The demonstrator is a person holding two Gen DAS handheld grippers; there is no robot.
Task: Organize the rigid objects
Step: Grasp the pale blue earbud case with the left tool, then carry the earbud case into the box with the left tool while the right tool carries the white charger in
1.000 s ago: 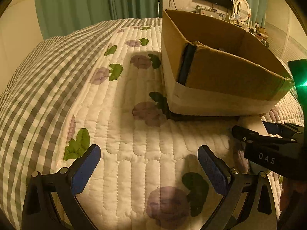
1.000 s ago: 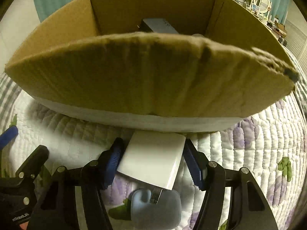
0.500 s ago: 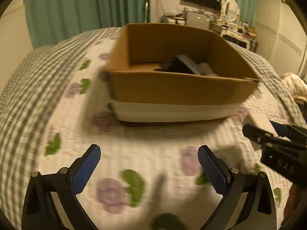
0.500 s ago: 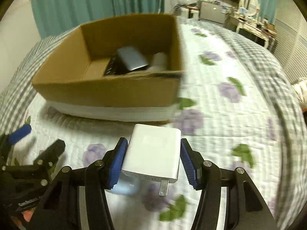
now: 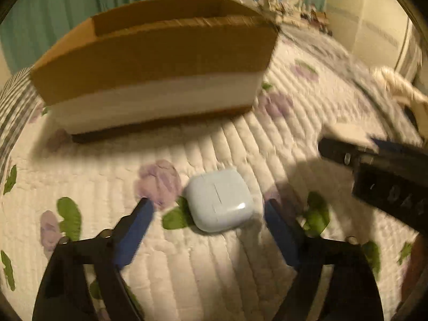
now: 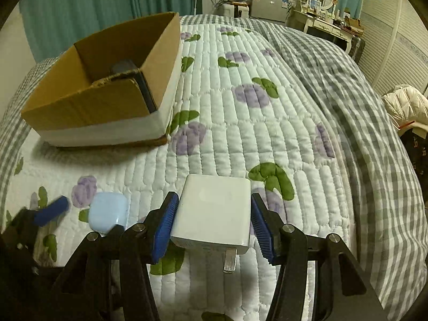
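Observation:
A pale blue earbud case (image 5: 218, 200) lies on the quilt between the open jaws of my left gripper (image 5: 208, 208), which hovers around it without touching. It also shows in the right wrist view (image 6: 107, 212). My right gripper (image 6: 212, 214) is shut on a white plug charger (image 6: 212, 212), held above the quilt with its metal prongs pointing down. The cardboard box (image 6: 107, 101) stands to the far left with dark devices (image 6: 125, 67) inside; in the left wrist view its near wall (image 5: 155, 61) hides the inside.
The bed's floral quilt (image 6: 267, 133) and grey checked blanket (image 6: 374, 147) slope away to the right. A white jacket (image 6: 406, 107) lies at the right edge. A dresser with mirror (image 6: 323, 8) and green curtains (image 6: 107, 2) stand behind.
My left gripper has swung right and down, and the blue earbud case now sits between its jaws. My right gripper has lifted the charger and drawn back right, away from the box.

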